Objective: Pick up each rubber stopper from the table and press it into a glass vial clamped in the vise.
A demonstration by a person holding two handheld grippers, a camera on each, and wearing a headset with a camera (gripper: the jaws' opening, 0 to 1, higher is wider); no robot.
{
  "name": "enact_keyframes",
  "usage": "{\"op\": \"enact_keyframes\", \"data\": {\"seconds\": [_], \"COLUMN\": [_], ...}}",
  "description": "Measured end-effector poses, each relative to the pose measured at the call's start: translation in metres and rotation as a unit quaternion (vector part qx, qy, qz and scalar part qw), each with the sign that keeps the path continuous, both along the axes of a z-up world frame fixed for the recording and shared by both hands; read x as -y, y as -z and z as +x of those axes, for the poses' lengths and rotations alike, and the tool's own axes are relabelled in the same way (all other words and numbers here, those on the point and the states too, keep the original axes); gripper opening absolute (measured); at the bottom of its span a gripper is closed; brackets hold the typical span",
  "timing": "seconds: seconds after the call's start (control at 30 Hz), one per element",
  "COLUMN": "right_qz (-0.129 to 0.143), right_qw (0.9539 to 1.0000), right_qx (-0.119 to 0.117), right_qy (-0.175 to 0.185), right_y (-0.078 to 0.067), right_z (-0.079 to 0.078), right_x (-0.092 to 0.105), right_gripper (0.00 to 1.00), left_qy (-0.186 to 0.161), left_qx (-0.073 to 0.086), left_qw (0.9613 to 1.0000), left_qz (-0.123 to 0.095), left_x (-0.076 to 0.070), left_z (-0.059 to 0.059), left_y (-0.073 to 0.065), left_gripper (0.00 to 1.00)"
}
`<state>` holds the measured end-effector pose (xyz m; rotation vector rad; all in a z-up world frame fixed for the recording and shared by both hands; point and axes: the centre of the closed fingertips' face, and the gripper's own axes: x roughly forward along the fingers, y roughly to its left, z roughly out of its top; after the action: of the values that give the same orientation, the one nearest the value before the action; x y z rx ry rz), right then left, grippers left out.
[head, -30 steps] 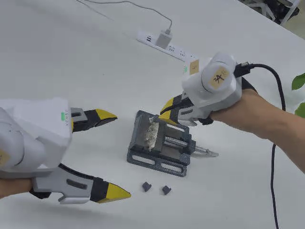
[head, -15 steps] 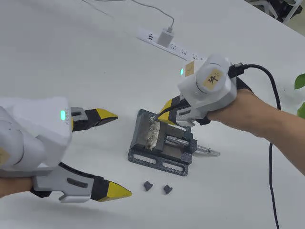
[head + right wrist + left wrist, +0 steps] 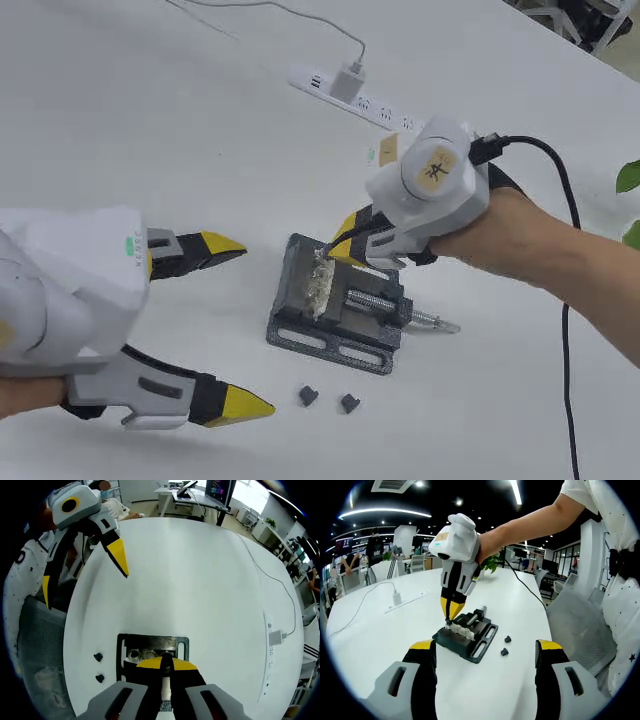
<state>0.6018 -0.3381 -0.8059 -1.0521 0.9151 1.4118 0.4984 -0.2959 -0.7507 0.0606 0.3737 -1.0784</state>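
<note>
A dark bench vise (image 3: 335,310) (image 3: 467,635) (image 3: 150,644) holds a row of glass vials (image 3: 318,285) (image 3: 460,629) (image 3: 141,654) between its blocks. My right gripper (image 3: 328,246) (image 3: 449,619) (image 3: 165,661) points down at the row's end, shut, with a small dark rubber stopper pinched at its tips above a vial. Two more dark stoppers (image 3: 308,396) (image 3: 349,403) (image 3: 507,639) (image 3: 98,657) lie on the table beside the vise. My left gripper (image 3: 248,325) (image 3: 485,647) (image 3: 85,582) hovers wide open left of the vise, holding nothing.
A white power strip (image 3: 365,100) (image 3: 402,602) (image 3: 270,640) with a plugged charger and cable lies behind the vise. A black cable (image 3: 570,330) trails from the right gripper. Green leaves (image 3: 628,175) show at the right edge. The white table (image 3: 150,120) is bare around the vise.
The right gripper's body has leaned a little to the left while its tips stay over the vials. The left gripper has held its place, still open.
</note>
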Motion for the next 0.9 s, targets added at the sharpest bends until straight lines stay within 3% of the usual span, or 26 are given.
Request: {"op": "enact_keyframes", "data": {"seconds": [0.47,0.9], "right_qz": [-0.023,-0.033], "right_qw": [0.9995,0.9993], "right_qx": [-0.018,-0.018], "right_qy": [0.01,0.007], "right_y": [0.0024,0.0038], "right_z": [0.0024,0.0011], "right_x": [0.0003,0.0022], "right_gripper": [0.0,0.0], "left_qy": [-0.003,-0.005], "left_qx": [0.002,0.003], "left_qw": [1.0,1.0], "left_qz": [-0.003,-0.006], "left_x": [-0.0002,0.0011], "left_z": [0.0023,0.0049], "left_y": [0.0002,0.0003], "left_gripper": [0.8,0.79]}}
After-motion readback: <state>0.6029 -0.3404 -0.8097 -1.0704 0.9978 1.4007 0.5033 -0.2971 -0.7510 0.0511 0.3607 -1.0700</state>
